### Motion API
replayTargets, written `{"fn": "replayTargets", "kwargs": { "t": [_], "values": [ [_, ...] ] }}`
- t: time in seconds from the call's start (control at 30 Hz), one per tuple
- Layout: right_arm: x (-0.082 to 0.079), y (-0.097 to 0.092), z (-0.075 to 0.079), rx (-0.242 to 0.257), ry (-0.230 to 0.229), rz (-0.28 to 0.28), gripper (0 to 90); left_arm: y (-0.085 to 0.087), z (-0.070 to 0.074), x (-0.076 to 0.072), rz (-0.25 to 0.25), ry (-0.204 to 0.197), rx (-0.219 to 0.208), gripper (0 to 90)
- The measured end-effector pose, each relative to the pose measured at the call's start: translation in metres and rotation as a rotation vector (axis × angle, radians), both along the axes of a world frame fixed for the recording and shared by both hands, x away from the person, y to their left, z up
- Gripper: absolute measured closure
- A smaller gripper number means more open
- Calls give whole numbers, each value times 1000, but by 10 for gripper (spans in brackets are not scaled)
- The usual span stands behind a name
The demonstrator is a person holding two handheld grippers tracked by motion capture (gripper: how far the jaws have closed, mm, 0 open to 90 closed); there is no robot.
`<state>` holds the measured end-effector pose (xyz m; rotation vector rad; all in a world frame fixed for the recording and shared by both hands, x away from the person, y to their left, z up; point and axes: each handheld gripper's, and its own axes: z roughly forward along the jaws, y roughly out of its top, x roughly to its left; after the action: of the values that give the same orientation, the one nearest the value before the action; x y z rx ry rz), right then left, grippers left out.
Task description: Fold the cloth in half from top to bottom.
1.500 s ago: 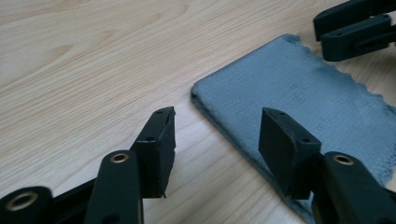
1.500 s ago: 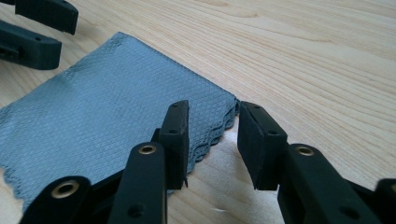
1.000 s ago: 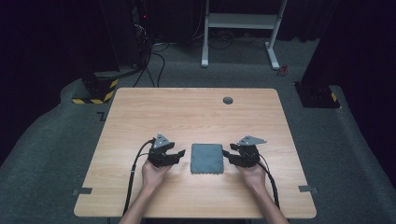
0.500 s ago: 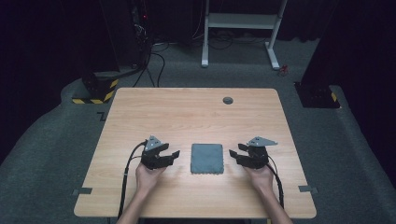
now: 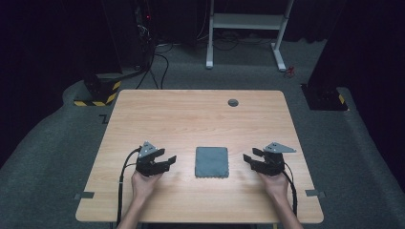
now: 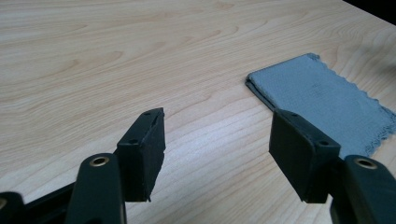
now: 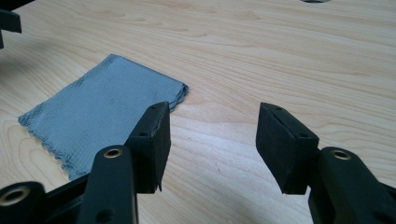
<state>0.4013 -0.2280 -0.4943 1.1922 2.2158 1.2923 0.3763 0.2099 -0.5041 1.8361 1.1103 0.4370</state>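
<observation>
The grey cloth [image 5: 212, 161] lies folded into a neat, flat rectangle on the counter [image 5: 191, 119], in the lower middle of the high view. With no hand on it and both grippers drawn off to its sides, the folding looks finished, or at least at a pause. As far as the pictures show, little is left but to take the hands away, unless another fold is wanted.

The left gripper [image 5: 165, 161] sits at the lower left of the high view, apart from the cloth's left edge. Its jaws stand wide with nothing between them. In the left gripper view only bare wood shows in the gap, and the cloth [image 6: 322, 105] lies at the right of the frame, beyond and beside the right-hand jaw, its folded edge toward the camera.

The right gripper [image 5: 252, 159] sits at the lower right of the high view, likewise apart from the cloth's right edge. Its jaws have just been opening and now stand wide, with nothing between them. In the right gripper view the cloth [image 7: 102, 121] lies at the left of the frame, past the left-hand jaw, which hides part of its near edge. Its wavy hem runs along the lower left.

A small dark round fitting [image 5: 233, 102] sits in the counter near its far edge, well apart from everything else.
</observation>
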Motion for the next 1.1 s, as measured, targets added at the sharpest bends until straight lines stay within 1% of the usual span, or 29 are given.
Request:
{"fn": "replayTargets", "kwargs": {
  "t": [0.07, 0.1, 0.2, 0.33, 0.43, 0.5, 0.57, 0.63, 0.7, 0.77, 0.83, 0.93, 1.0, 1.03, 1.07, 1.1],
  "values": [
    [-2, -3, -1, 3, 2, -9, 449, 3, -2, -2, 11, 4, -4, 362],
    [-2, -5, -1, 1, 1, -9, 451, 5, -2, -3, 17, 1, 5, 362],
    [-4, -8, -2, -9, -5, -6, 480, 8, -6, -7, 34, -6, 54, 356],
    [-7, -12, -5, -17, 3, -7, 494, 14, -12, -11, 52, 2, 65, 356],
    [-9, -15, -6, -35, 12, -10, 493, 17, -14, -13, 63, 5, 80, 356],
    [-11, -18, -8, -48, 14, -25, 489, 18, -15, -13, 69, 5, 104, 357],
    [-12, -23, -10, -71, 18, -37, 488, 19, -16, -12, 80, 16, 137, 356],
    [-14, -27, -13, -82, 25, -51, 489, 19, -19, -11, 92, 22, 179, 356],
    [-15, -32, -15, -89, 34, -63, 485, 20, -21, -10, 96, 34, 183, 357],
    [-16, -35, -17, -104, 30, -76, 482, 22, -22, -8, 104, 54, 176, 357],
    [-17, -36, -18, -123, 27, -83, 476, 24, -22, -7, 110, 49, 171, 355],
    [-17, -37, -22, -155, 35, -94, 462, 26, -23, -4, 115, 76, 193, 345],
    [-17, -37, -25, -177, 38, -100, 453, 26, -24, -4, 122, 72, 208, 340],
    [-16, -37, -27, -186, 48, -99, 452, 25, -24, -4, 124, 70, 213, 339],
    [-16, -37, -27, -196, 56, -93, 443, 25, -24, -4, 127, 70, 214, 336],
    [-16, -37, -27, -197, 55, -88, 442, 25, -24, -5, 129, 74, 213, 331]
  ]
}}
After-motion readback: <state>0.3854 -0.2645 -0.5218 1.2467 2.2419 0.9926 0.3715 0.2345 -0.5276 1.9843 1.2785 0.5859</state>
